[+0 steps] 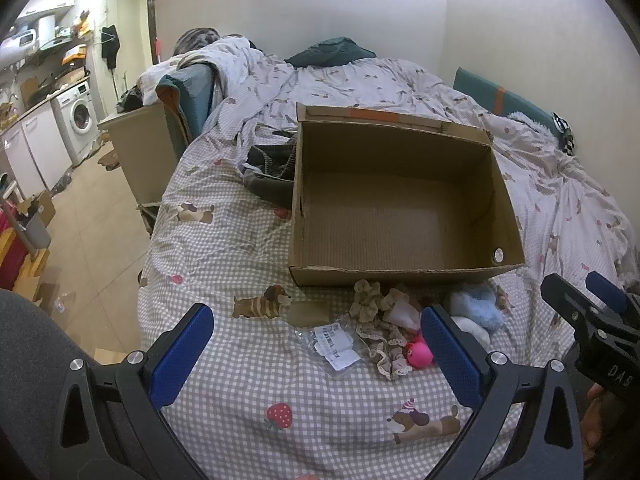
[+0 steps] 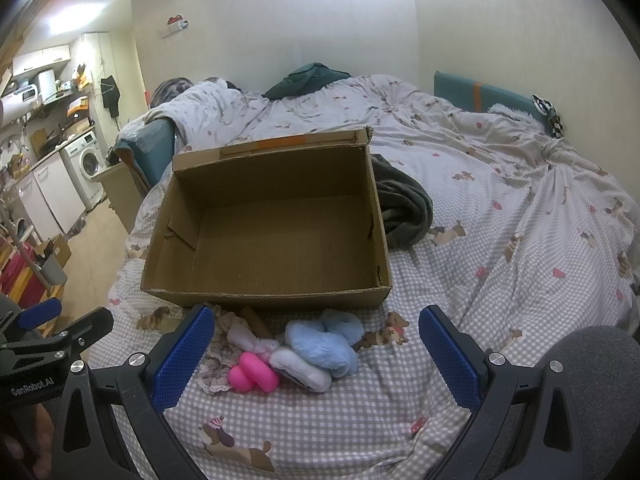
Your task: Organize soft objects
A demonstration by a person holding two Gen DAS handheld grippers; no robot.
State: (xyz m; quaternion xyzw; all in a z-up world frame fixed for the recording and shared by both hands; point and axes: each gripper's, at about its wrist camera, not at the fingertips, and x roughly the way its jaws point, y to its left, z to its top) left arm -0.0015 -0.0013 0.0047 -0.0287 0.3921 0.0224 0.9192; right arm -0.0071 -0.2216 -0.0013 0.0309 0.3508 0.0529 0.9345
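Observation:
An open cardboard box [image 1: 400, 272] [image 2: 264, 294] stands on the bed with nothing in it. In front of it lies a small heap of soft things: a fluffy blue item [image 2: 324, 340] [image 1: 476, 306], a white item [image 2: 304, 368], a pink toy [image 2: 252, 372] [image 1: 420, 354] and beige lacy scrunchies [image 1: 368, 300] [image 2: 218, 360]. My left gripper [image 1: 316, 340] is open and empty, just left of the heap. My right gripper [image 2: 316, 340] is open and empty, with the heap between its fingers' line of sight.
A clear plastic bag with labels [image 1: 334, 344] lies left of the heap. Dark clothing [image 2: 404, 204] [image 1: 272, 172] lies beside the box. The bed's left edge drops to a tiled floor [image 1: 92, 220]. Pillows and a teal headboard [image 2: 488, 96] are at the back.

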